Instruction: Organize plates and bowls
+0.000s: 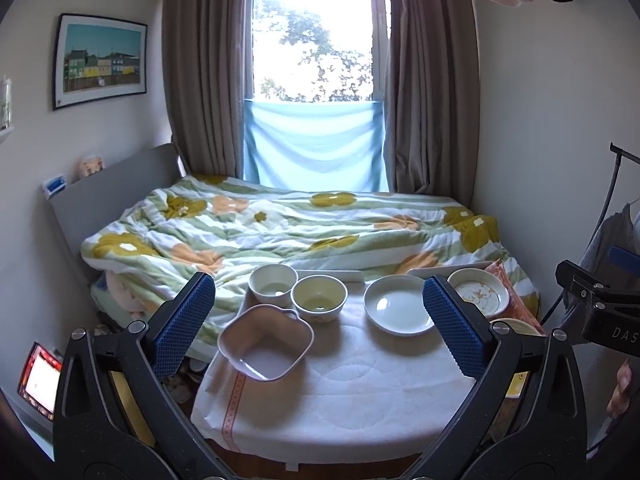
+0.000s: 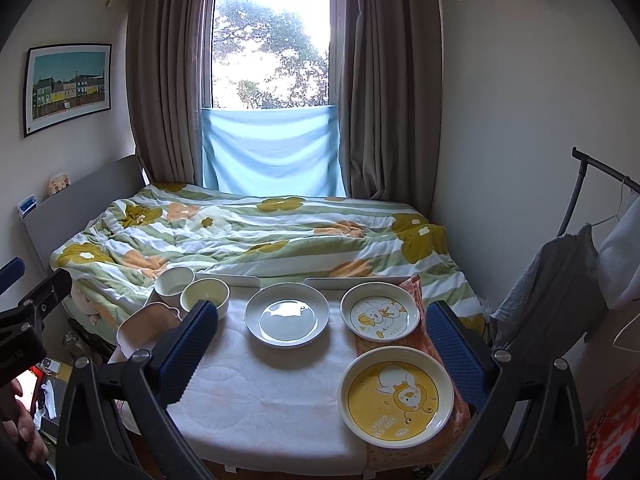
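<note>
A small table under a white cloth [image 1: 360, 384] holds the dishes. At its left stand a pink square bowl [image 1: 265, 342], a white round bowl [image 1: 273, 283] and a pale yellow bowl [image 1: 319, 297]. A plain white plate [image 1: 396, 310] lies in the middle. A small cartoon plate [image 2: 380, 311] and a large yellow cartoon plate [image 2: 396, 396] lie at the right. My left gripper [image 1: 320, 332] is open and empty, held above the table's front. My right gripper [image 2: 320, 352] is open and empty, also above the table's front. The white plate [image 2: 287, 314] lies between its fingers in that view.
A bed with a flowered quilt [image 1: 280, 228] lies right behind the table, under a curtained window [image 1: 312, 32]. A clothes rack with hanging garments [image 2: 560, 280] stands at the right. An orange patterned cloth [image 2: 420, 344] lies under the cartoon plates. A lit screen [image 1: 40, 380] is at the lower left.
</note>
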Tool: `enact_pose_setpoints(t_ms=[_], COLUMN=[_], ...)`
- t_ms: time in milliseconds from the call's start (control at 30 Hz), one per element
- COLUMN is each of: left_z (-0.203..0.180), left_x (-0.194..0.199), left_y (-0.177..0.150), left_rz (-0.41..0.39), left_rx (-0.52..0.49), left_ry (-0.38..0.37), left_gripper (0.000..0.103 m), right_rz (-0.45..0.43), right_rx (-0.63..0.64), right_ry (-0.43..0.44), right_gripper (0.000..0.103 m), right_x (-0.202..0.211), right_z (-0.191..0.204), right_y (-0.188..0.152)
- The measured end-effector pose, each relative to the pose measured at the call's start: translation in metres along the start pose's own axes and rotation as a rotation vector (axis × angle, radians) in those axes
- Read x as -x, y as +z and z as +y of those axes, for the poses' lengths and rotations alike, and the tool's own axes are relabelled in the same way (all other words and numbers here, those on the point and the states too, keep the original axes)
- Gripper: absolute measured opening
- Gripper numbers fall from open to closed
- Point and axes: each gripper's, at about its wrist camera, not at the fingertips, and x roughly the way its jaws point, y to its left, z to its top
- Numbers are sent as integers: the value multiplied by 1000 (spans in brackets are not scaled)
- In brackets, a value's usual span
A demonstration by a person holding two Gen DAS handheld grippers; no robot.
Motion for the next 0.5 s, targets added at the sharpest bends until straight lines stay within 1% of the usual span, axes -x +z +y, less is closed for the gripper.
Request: enact_pose_setpoints(t_ms=[167,500], left_z=[1,0], left_x=[0,1], left_y=[0,-1], left_rz=[-1,-1], left_rx=[2,-1], left_ry=[-6,-5], left_gripper=[103,103], right_rz=[-8,-11], right_rx=[-3,-3], right_ry=[15,15], right_gripper=[103,103], right_x=[2,4], right_z=[4,5], right_y=[1,4])
